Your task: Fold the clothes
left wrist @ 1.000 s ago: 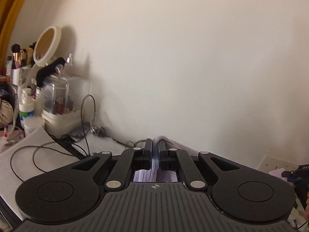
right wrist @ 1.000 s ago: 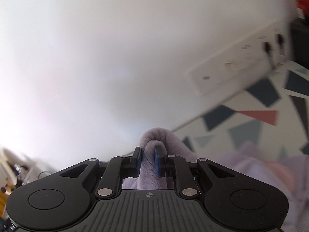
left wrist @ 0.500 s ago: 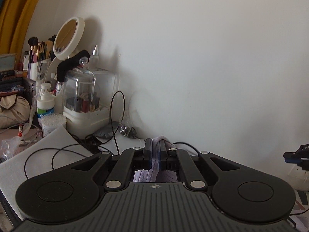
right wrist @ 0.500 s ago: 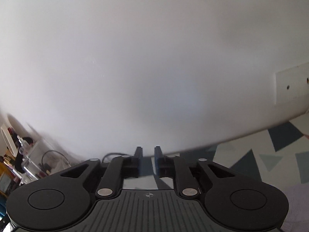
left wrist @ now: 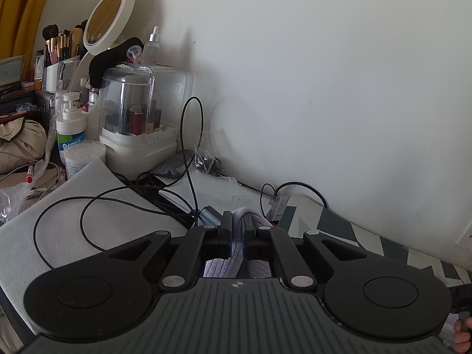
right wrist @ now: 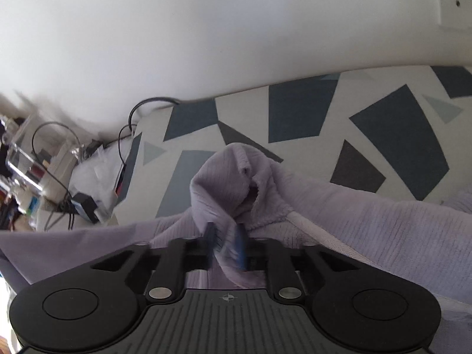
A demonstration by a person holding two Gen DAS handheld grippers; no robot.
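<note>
Garment, lilac knit: soft, limp, light; best held at edges. Left claw pinched a fold; right claw, just closing, gripped bunched cloth.

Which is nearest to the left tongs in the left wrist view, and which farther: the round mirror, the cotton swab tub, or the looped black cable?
1. Looped black cable, on the white pad just left of the left tongs.
2. Cotton swab tub, farther left.
3. Round mirror, up by the wall.
</note>
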